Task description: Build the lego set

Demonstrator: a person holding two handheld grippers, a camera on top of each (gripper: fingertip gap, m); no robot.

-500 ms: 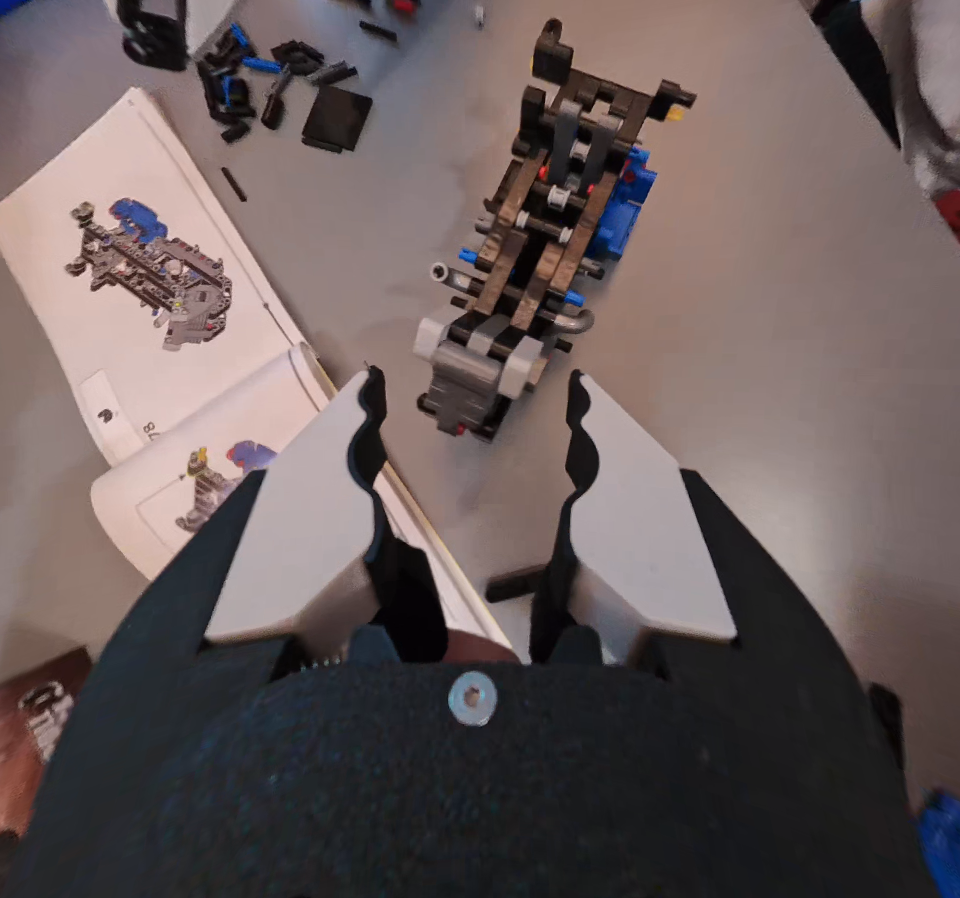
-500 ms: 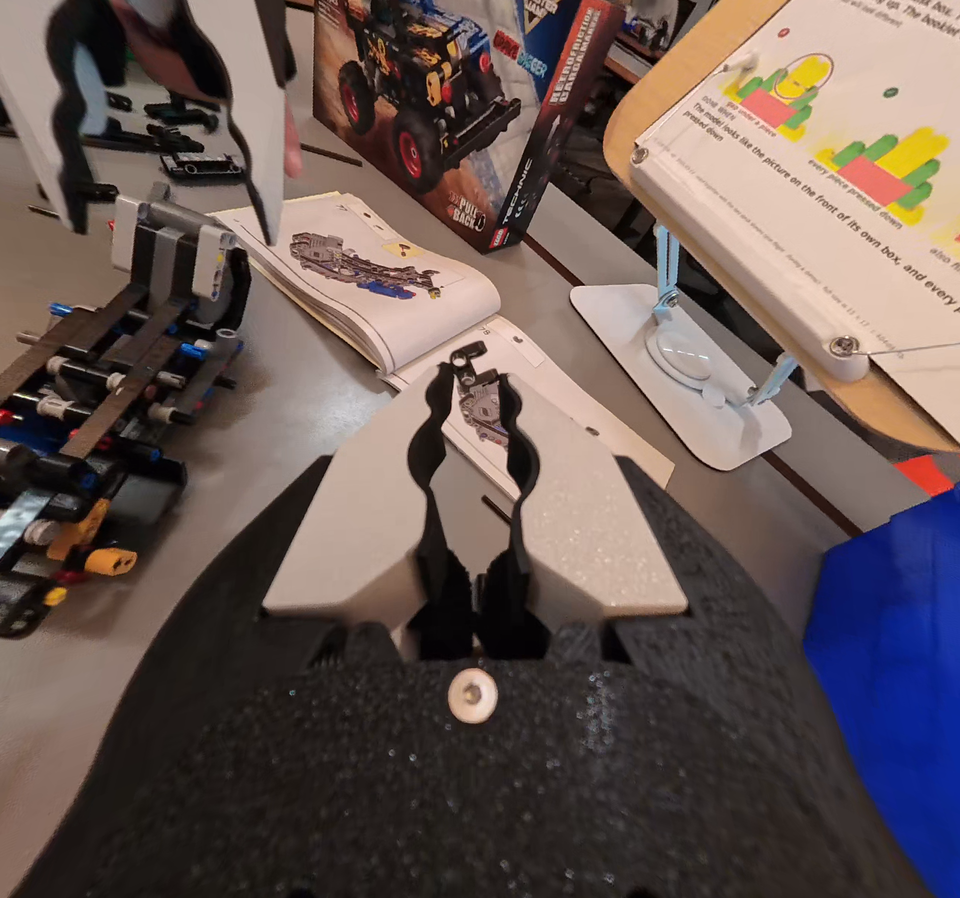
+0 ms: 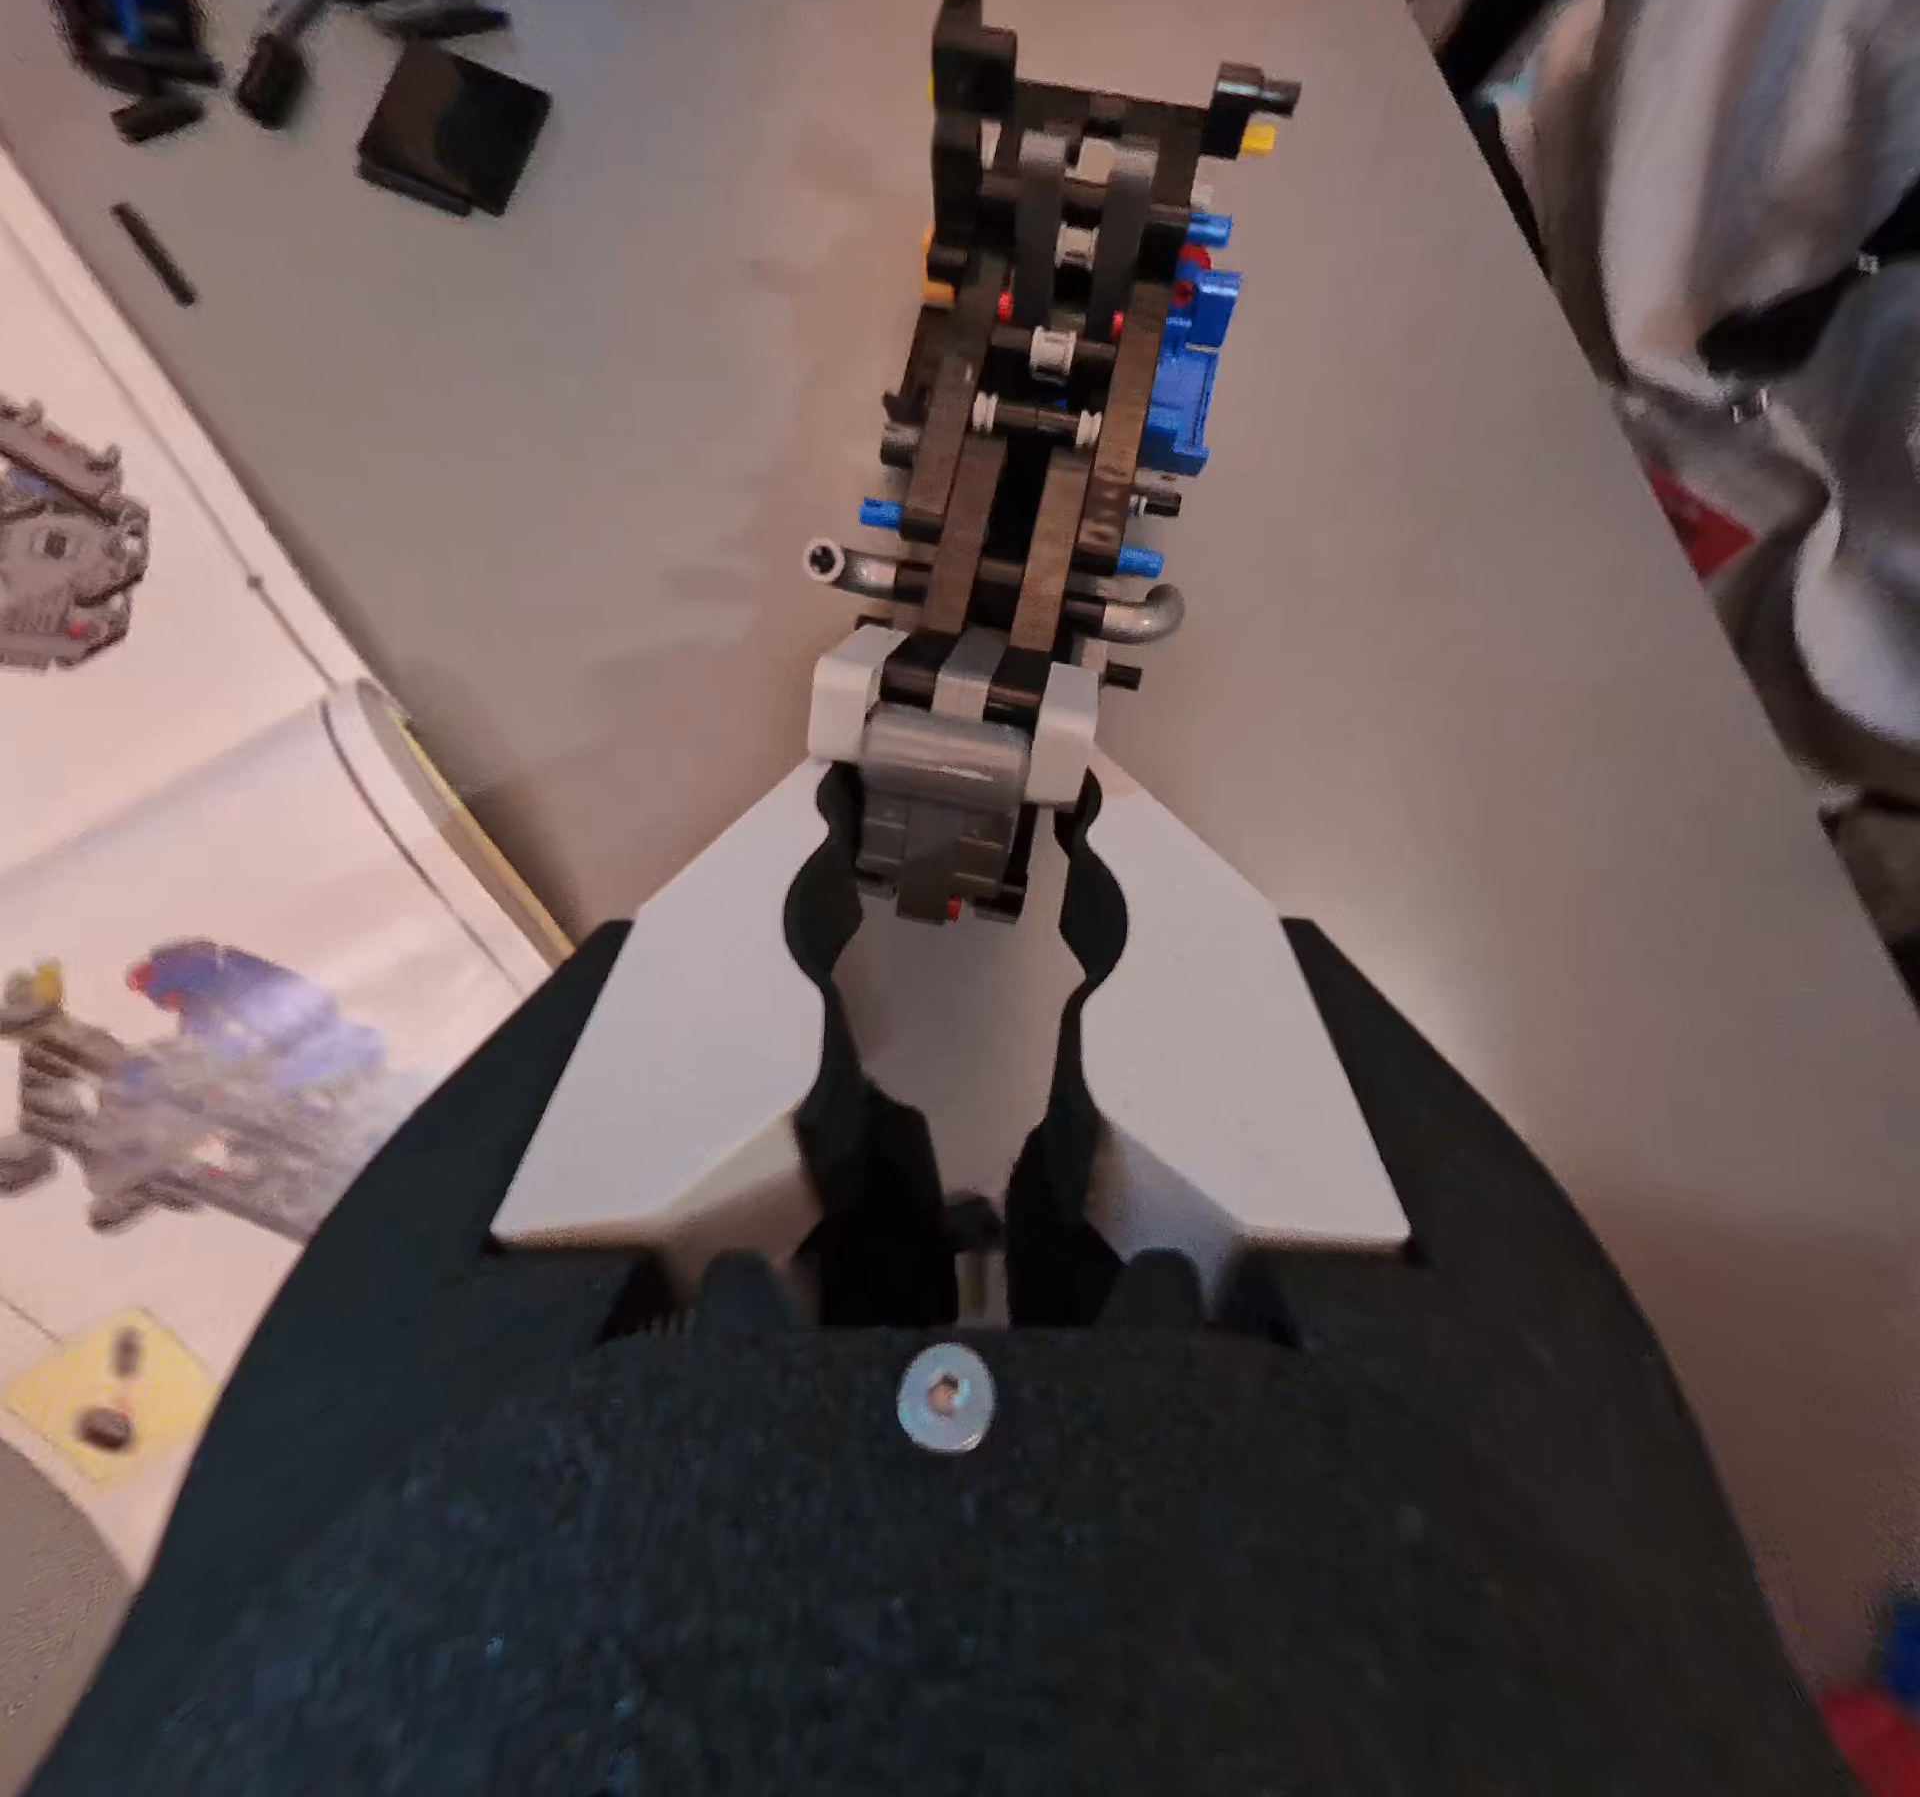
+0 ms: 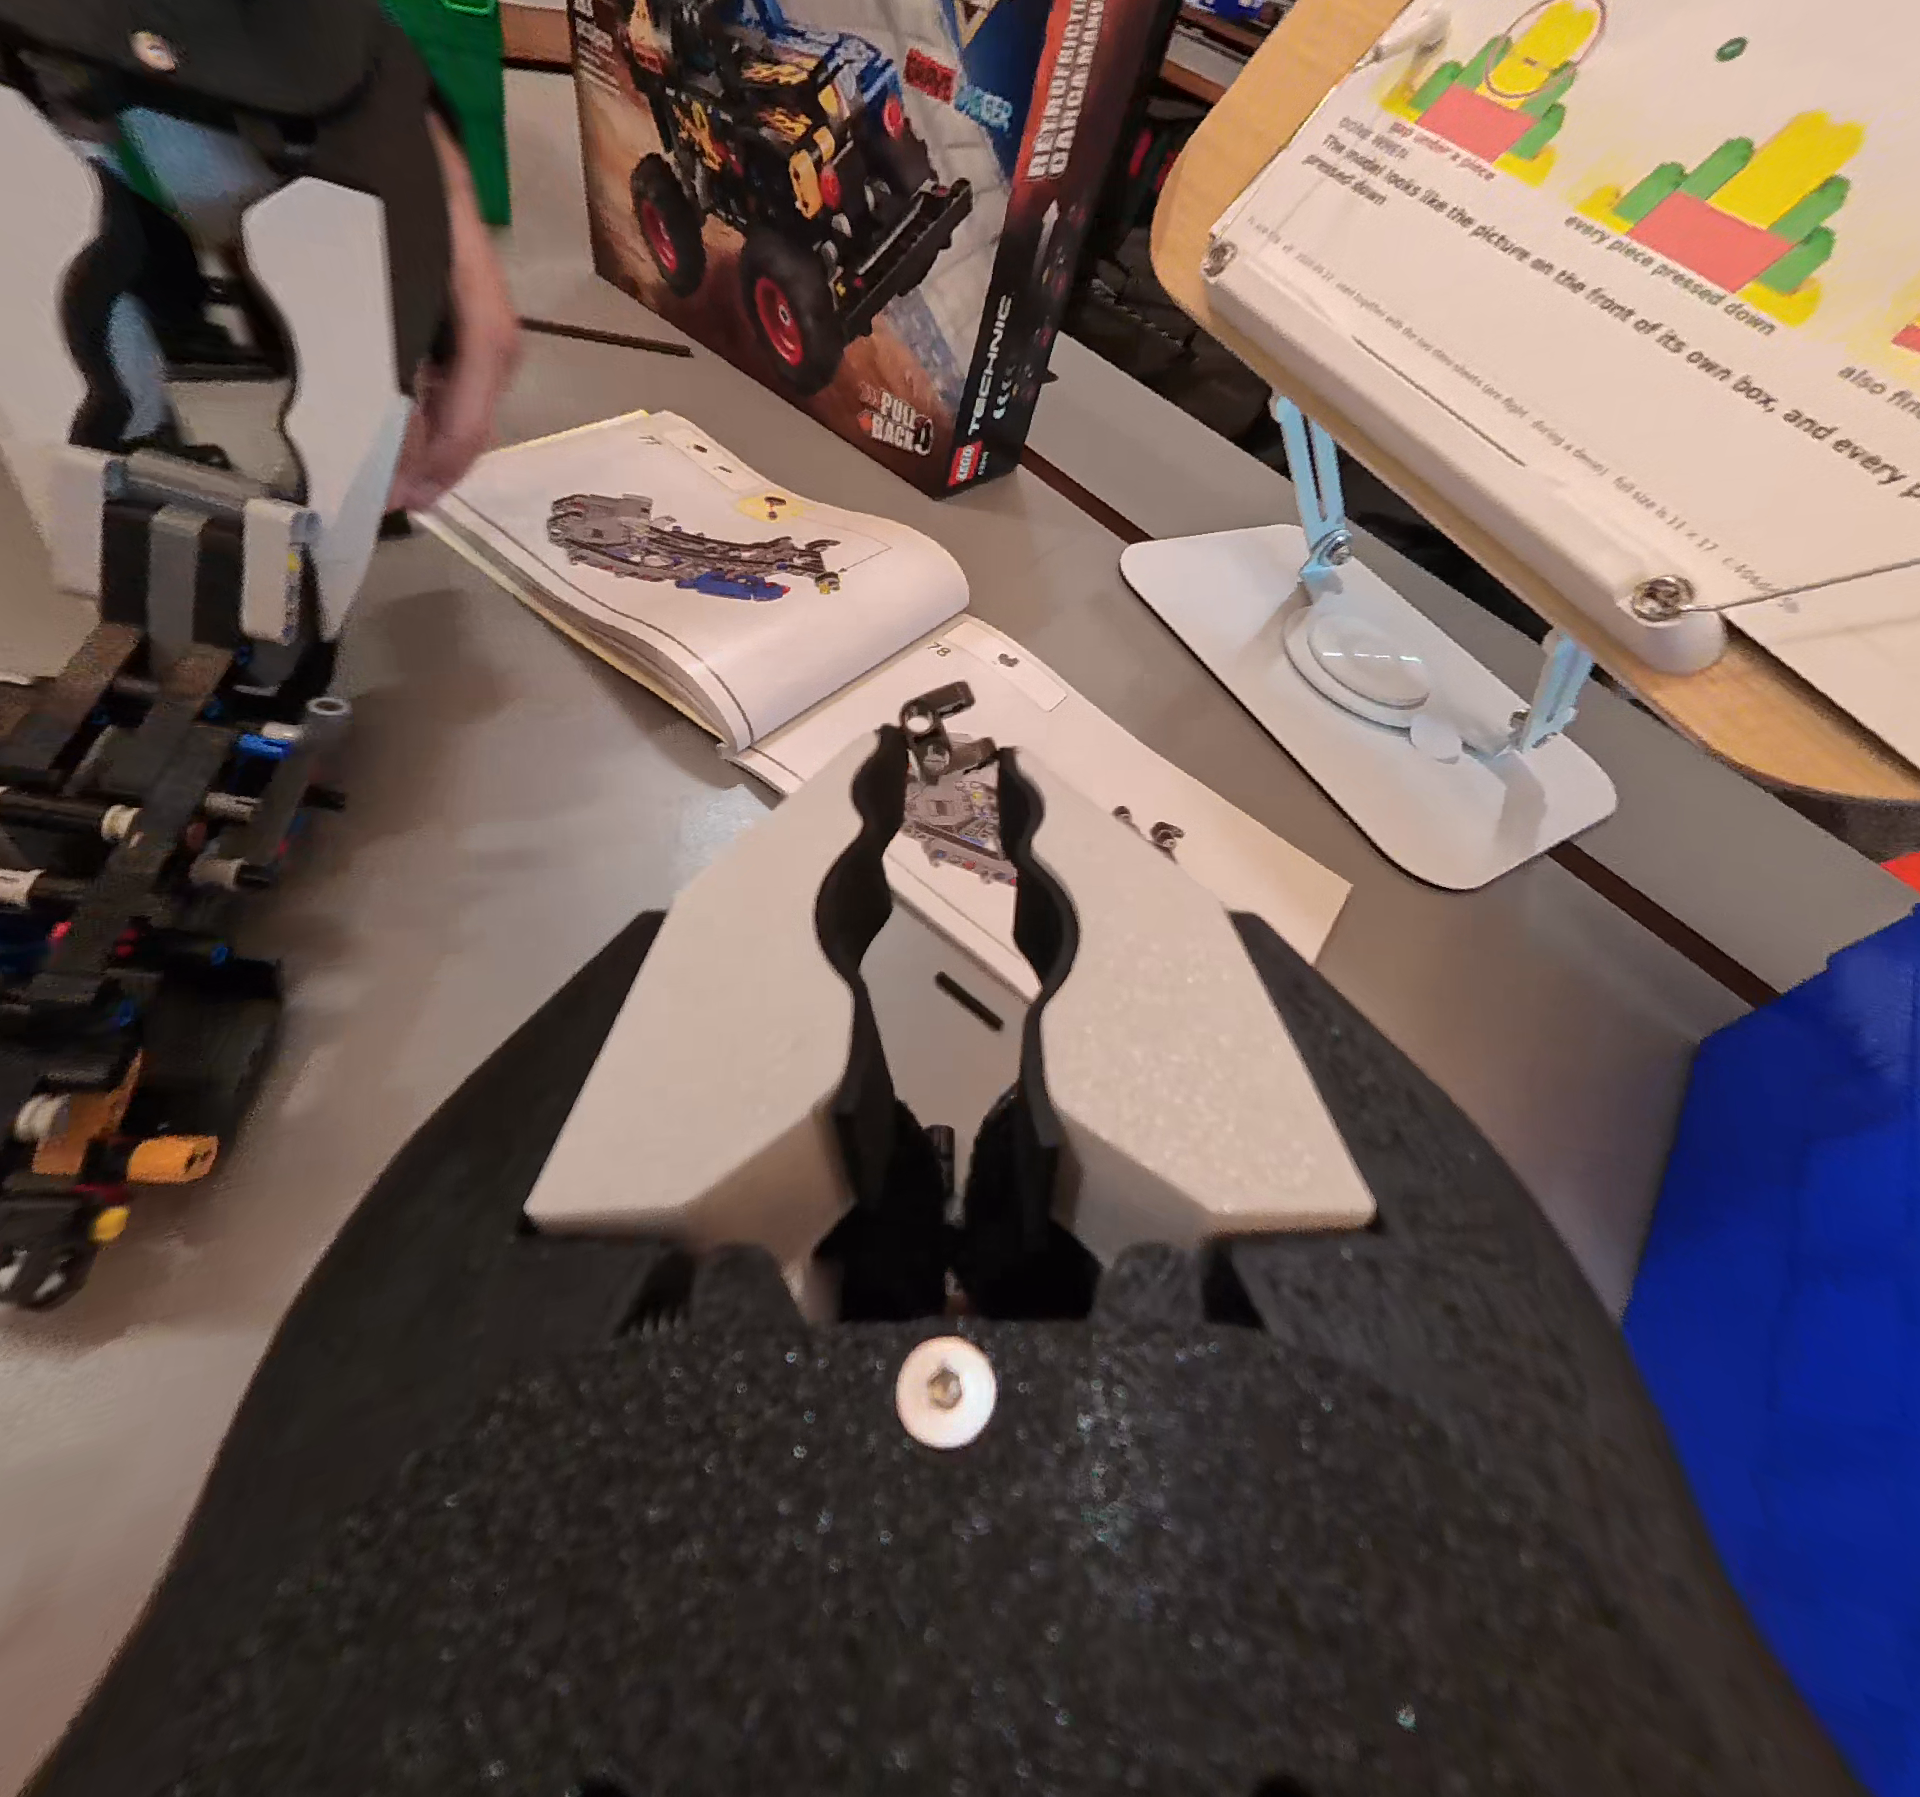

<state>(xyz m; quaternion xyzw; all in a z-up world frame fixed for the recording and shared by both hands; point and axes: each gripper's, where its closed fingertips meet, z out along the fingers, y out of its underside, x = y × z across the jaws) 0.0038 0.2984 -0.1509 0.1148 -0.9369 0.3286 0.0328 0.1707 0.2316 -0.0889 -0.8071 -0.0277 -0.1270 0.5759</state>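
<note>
A half-built black lego chassis (image 3: 1039, 417) with blue, grey and yellow parts lies on the grey table. My left gripper (image 3: 954, 797) is shut on its near grey end block (image 3: 940, 771), one finger on each side. The right wrist view shows the chassis (image 4: 135, 864) at the far left, with the left gripper (image 4: 187, 552) coming down over its grey end. My right gripper (image 4: 948, 760) hangs above the open instruction booklet (image 4: 748, 594). It is shut on a small black connector piece (image 4: 932, 713) that sticks out past the tips.
Loose black and blue parts (image 3: 260, 12) and a black square panel (image 3: 452, 132) lie at the far left. The booklet (image 3: 208, 864) is left of the chassis. The set's box (image 4: 831, 168) stands behind. A tilted board on a white stand (image 4: 1371, 708) is at right. The left gripper's tips are roughly 20 cm from the right gripper's.
My left gripper has moved forward and closed from wide open onto the chassis's grey end. My right gripper still holds the small black piece over the booklet.
</note>
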